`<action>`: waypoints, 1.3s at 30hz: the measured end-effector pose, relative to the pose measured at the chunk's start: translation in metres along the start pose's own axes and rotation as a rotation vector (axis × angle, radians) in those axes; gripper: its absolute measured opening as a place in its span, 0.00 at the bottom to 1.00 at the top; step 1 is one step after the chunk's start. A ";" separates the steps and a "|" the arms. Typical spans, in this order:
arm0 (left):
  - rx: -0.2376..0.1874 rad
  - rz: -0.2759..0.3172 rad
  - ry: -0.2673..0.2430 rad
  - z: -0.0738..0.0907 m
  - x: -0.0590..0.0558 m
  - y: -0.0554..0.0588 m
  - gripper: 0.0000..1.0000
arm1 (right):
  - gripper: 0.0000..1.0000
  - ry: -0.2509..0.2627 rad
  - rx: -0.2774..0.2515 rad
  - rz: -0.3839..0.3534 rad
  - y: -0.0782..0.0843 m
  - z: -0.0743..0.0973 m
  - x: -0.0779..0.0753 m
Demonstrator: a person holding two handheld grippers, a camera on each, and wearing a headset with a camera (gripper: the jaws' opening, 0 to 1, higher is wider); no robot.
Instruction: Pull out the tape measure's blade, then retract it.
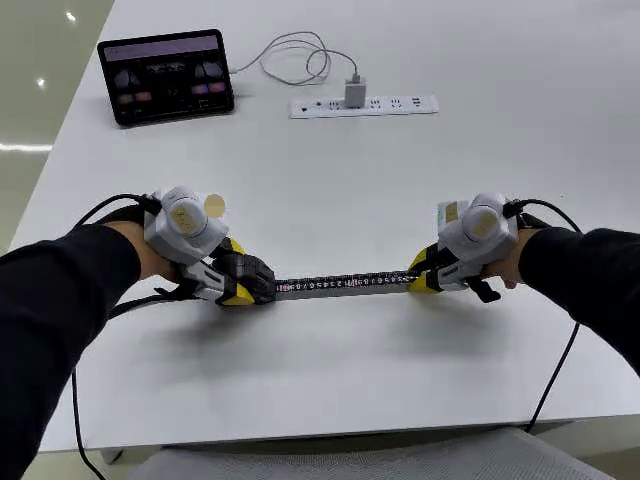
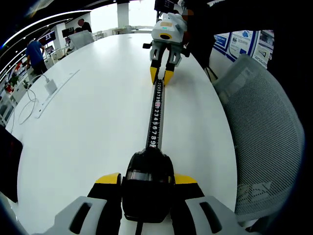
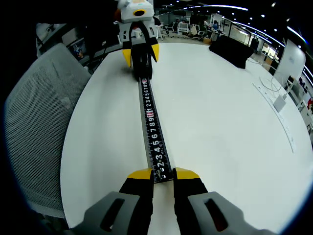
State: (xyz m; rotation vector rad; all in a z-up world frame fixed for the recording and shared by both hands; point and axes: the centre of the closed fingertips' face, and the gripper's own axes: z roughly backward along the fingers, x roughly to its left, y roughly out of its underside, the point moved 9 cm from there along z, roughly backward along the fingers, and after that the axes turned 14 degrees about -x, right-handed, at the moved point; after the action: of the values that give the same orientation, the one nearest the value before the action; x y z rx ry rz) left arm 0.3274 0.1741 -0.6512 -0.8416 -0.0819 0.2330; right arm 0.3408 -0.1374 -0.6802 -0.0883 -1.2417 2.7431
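The black tape measure case [image 1: 247,277] [image 2: 147,183] rests on the white table [image 1: 330,170], held between the yellow-tipped jaws of my left gripper [image 1: 232,285] [image 2: 146,180]. Its dark blade [image 1: 345,283] [image 2: 155,117] [image 3: 152,132] with white numbers lies flat on the table, stretched toward the right. My right gripper [image 1: 422,278] [image 3: 162,174] is shut on the blade's end. In the right gripper view the left gripper [image 3: 140,51] and case sit at the far end of the blade. In the left gripper view the right gripper [image 2: 162,76] pinches the far end.
A black tablet [image 1: 167,75] stands at the back left. A white power strip [image 1: 365,105] with a plugged charger and a coiled cable [image 1: 295,55] lies at the back middle. A grey mesh chair [image 2: 264,142] [image 3: 36,127] stands at the table's near edge. People stand far off.
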 end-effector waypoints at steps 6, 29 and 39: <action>-0.002 0.001 -0.002 0.000 0.000 0.000 0.35 | 0.10 0.000 0.003 0.000 0.002 0.002 -0.001; -0.004 0.004 -0.004 0.000 -0.001 0.001 0.35 | 0.10 0.011 0.011 -0.012 0.012 0.014 -0.003; -0.003 0.006 -0.003 0.000 -0.001 0.000 0.35 | 0.10 0.017 0.014 -0.019 0.015 0.019 -0.003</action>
State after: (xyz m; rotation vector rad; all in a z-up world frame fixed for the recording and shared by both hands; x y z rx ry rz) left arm 0.3266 0.1740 -0.6516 -0.8447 -0.0828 0.2396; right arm 0.3399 -0.1619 -0.6785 -0.0973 -1.2133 2.7286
